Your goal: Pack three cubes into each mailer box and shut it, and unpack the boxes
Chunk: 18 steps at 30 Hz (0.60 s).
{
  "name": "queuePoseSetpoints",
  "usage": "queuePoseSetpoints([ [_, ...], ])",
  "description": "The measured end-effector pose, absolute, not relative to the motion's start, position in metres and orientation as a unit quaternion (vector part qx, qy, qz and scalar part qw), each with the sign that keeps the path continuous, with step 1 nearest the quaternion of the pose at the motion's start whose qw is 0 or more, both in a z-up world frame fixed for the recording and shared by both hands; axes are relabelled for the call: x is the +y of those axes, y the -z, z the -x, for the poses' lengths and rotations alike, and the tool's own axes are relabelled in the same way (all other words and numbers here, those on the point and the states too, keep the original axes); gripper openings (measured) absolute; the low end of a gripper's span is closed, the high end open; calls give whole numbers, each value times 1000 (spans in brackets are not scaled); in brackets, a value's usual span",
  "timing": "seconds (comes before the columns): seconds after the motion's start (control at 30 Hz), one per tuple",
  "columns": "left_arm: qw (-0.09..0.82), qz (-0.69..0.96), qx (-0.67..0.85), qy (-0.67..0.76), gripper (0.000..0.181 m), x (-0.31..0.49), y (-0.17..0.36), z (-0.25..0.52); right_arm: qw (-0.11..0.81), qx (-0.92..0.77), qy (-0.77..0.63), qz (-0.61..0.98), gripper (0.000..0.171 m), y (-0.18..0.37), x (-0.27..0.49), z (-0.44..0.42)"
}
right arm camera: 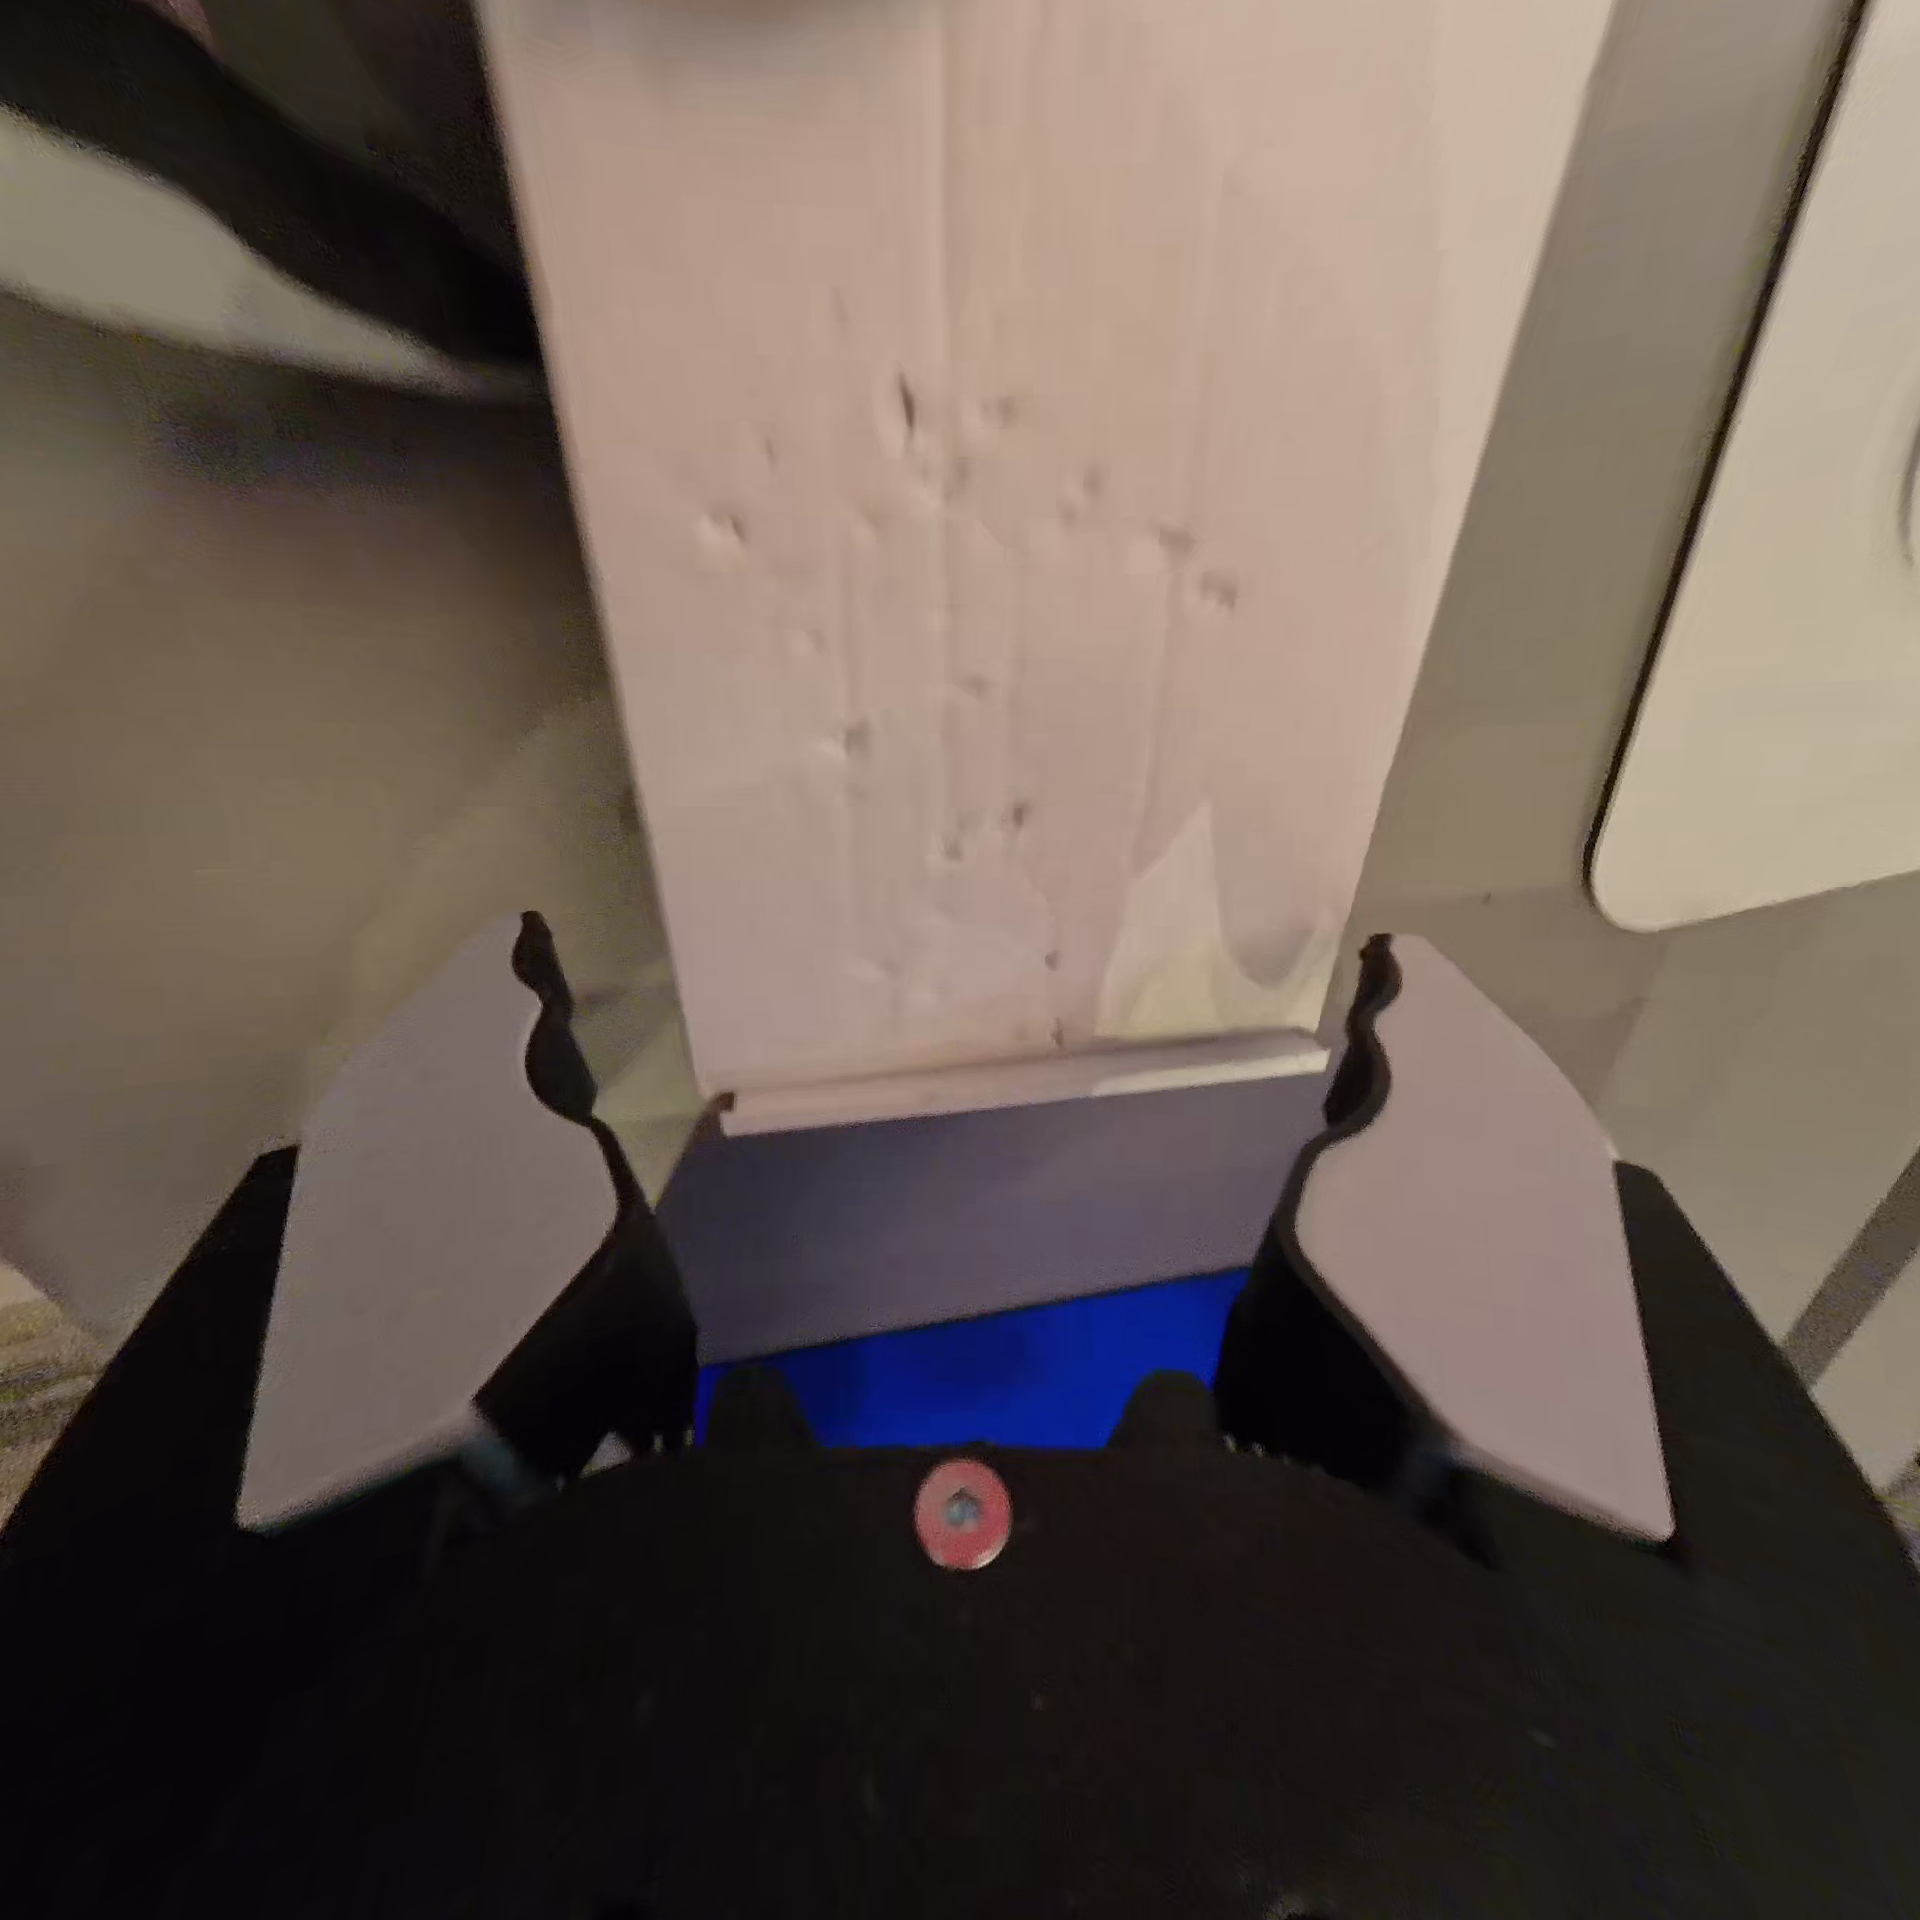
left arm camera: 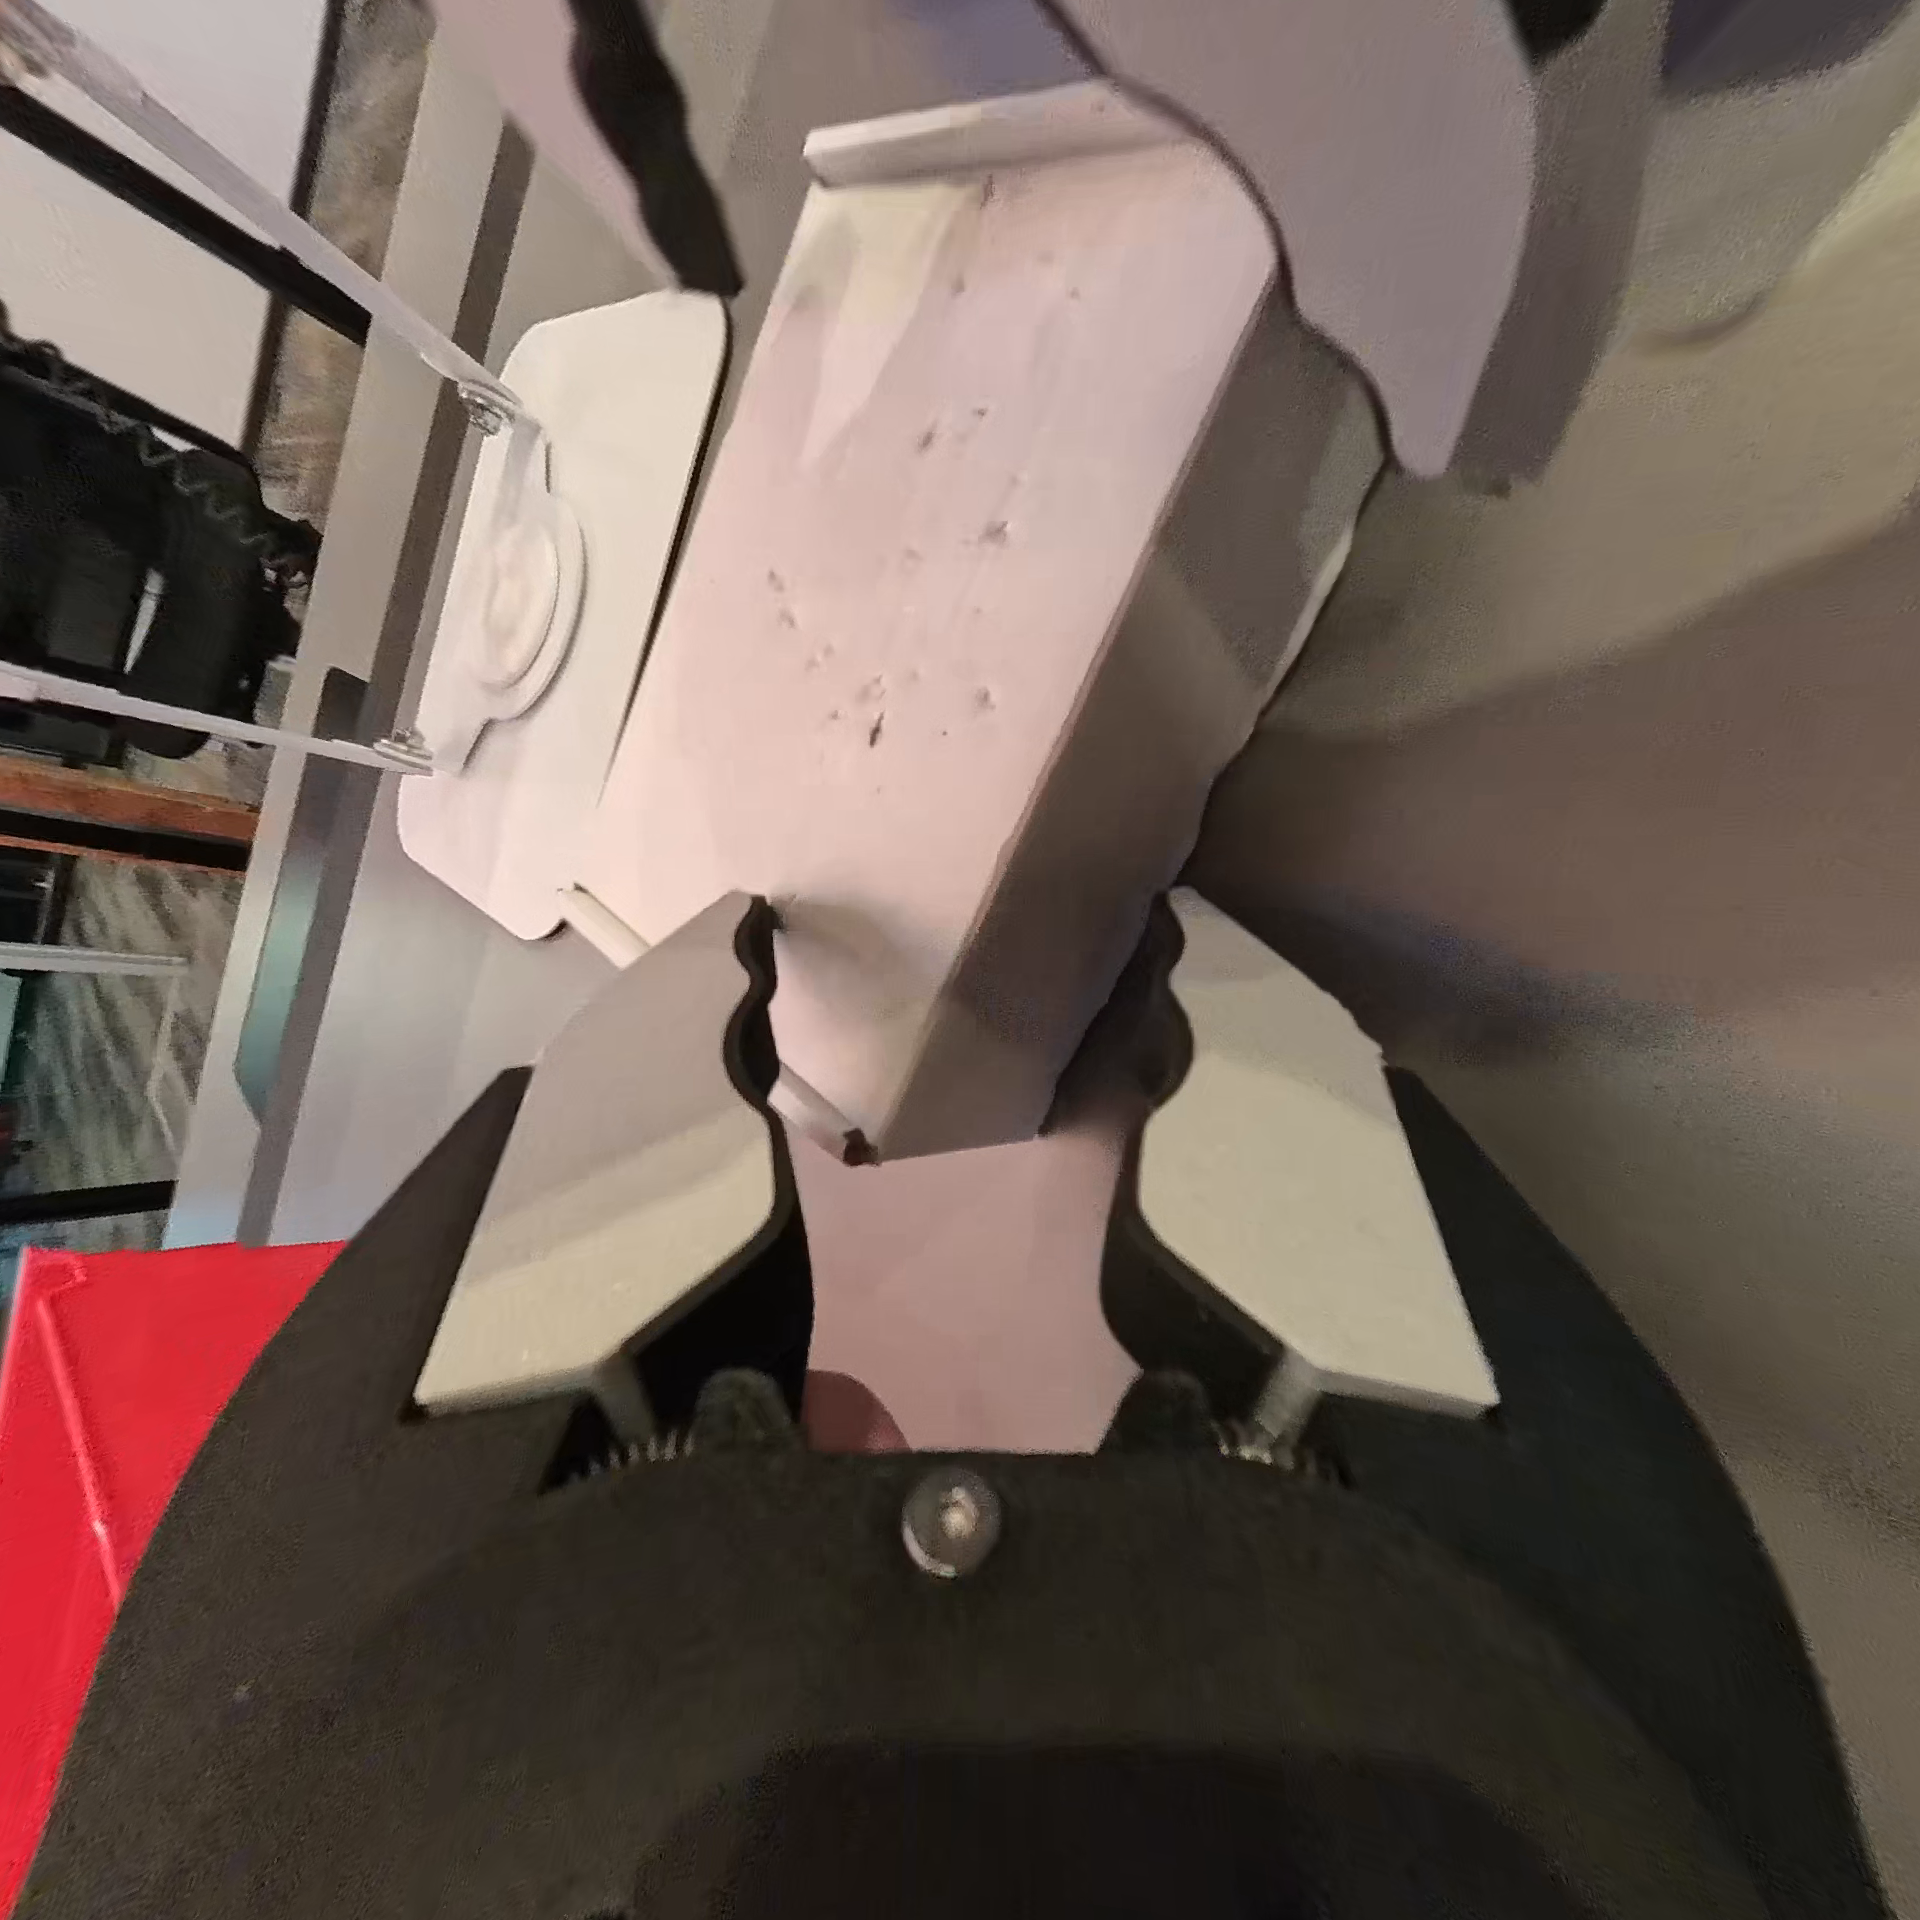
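Two claws work on one white mailer box, and it serves as the landmark for all places.

From the left wrist view, the left claw is clamped on the near end of the box: one finger presses the left side and the other presses the right side. The box is shut and is tilted, its dented top face towards the camera. At the far end of the box the right claw is seen, with one finger on each side of it. Left of the box a second white box lies flat on the grey table, with a clear plastic bracket on top of it. A red thing is below and left of the box, at the picture's edge.

From the right wrist view, the right claw stands apart, its fingers on both sides of the near end of the box, but I cannot tell if they touch it. A blue thing shows under this end. The other white box is to the right.
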<state>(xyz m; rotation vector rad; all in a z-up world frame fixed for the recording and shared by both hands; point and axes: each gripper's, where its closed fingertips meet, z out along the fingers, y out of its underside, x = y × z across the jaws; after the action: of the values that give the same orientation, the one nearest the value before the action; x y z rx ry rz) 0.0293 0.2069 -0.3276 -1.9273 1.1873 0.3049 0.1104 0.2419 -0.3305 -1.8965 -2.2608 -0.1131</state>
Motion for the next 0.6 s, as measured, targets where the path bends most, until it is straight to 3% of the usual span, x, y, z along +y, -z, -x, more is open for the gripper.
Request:
queuePoseSetpoints([
  [0.07, 418, 769, 471, -114, 68, 206, 327, -30, 97, -764, 18, 638, 146, 330, 240, -95],
  [0.3, 420, 778, 461, -73, 65, 200, 324, -32, 51, -785, 65, 613, 144, 357, 251, -72],
  [0.6, 477, 776, 410, -49, 72, 200, 279, -11, 61, -777, 7, 626, 141, 331, 252, -77],
])
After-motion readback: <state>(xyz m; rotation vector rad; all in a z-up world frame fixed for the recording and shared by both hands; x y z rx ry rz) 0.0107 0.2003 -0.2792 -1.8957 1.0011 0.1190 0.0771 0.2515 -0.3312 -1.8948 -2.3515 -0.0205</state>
